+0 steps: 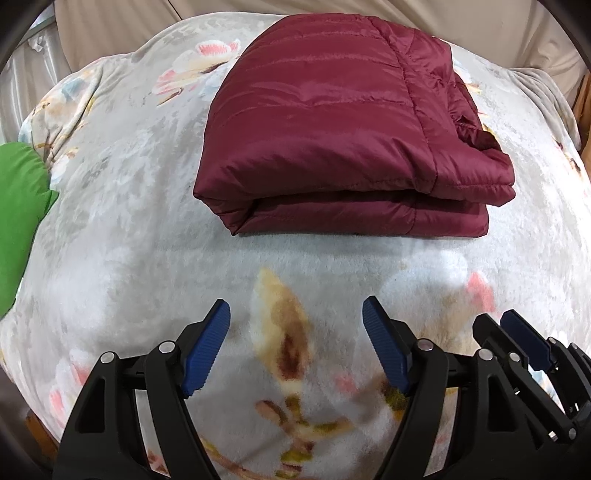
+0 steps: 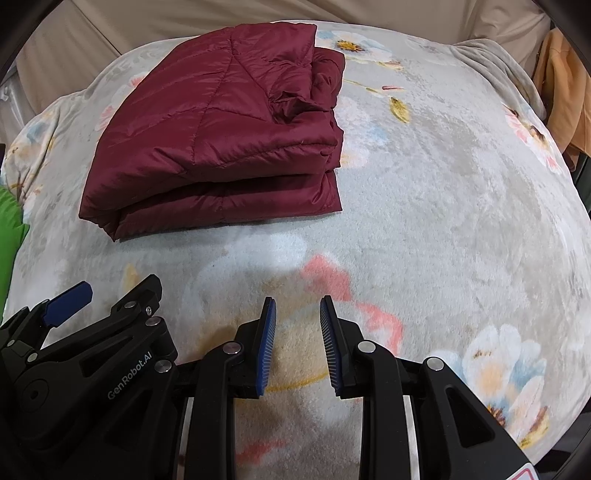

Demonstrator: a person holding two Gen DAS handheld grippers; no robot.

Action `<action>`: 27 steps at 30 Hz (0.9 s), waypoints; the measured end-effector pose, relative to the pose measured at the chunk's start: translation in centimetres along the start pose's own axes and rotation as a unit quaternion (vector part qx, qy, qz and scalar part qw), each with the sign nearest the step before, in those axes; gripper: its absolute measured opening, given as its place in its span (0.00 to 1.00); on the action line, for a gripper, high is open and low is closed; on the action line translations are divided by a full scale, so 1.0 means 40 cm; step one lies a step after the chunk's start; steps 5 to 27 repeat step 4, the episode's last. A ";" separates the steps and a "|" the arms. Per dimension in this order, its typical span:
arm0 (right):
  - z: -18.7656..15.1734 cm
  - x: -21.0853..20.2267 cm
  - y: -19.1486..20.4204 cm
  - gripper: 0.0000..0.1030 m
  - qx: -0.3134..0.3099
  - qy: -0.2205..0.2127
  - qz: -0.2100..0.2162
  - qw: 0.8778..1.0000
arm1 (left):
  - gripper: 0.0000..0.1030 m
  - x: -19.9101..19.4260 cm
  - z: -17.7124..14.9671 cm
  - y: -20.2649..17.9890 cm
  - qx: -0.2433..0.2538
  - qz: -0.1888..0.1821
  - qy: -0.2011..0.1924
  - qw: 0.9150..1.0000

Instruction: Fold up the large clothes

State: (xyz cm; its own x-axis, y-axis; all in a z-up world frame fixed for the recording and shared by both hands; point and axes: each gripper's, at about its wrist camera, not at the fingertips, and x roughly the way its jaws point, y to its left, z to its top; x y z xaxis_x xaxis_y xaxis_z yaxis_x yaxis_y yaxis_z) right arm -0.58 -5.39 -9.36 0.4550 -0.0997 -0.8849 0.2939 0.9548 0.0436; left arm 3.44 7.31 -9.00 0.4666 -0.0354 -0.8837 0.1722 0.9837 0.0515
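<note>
A dark red quilted jacket [image 1: 332,122] lies folded into a thick rectangle on a floral blanket [image 1: 129,240]. It also shows in the right wrist view [image 2: 221,140], up and to the left. My left gripper [image 1: 295,314] is open and empty, low over the blanket in front of the jacket's folded edge. My right gripper [image 2: 297,314] is open with a narrower gap, empty, and sits close beside the left one. The right gripper shows at the lower right of the left wrist view [image 1: 524,336]; the left gripper shows at the lower left of the right wrist view [image 2: 110,295].
A green garment [image 1: 18,221] lies at the blanket's left edge and shows in the right wrist view [image 2: 9,229]. An orange cloth [image 2: 565,99] hangs at the far right. Beige fabric [image 1: 129,29] rises behind the blanket.
</note>
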 end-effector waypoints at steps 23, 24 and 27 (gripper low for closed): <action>0.002 -0.001 -0.004 0.25 0.001 -0.001 -0.002 1.000 | 0.70 0.001 0.003 -0.002 -0.001 -0.002 0.002 1.000; 0.002 -0.001 -0.004 0.25 0.001 -0.001 -0.002 1.000 | 0.70 0.001 0.003 -0.002 -0.001 -0.002 0.002 1.000; 0.002 -0.001 -0.004 0.25 0.001 -0.001 -0.002 1.000 | 0.70 0.001 0.003 -0.002 -0.001 -0.002 0.002 1.000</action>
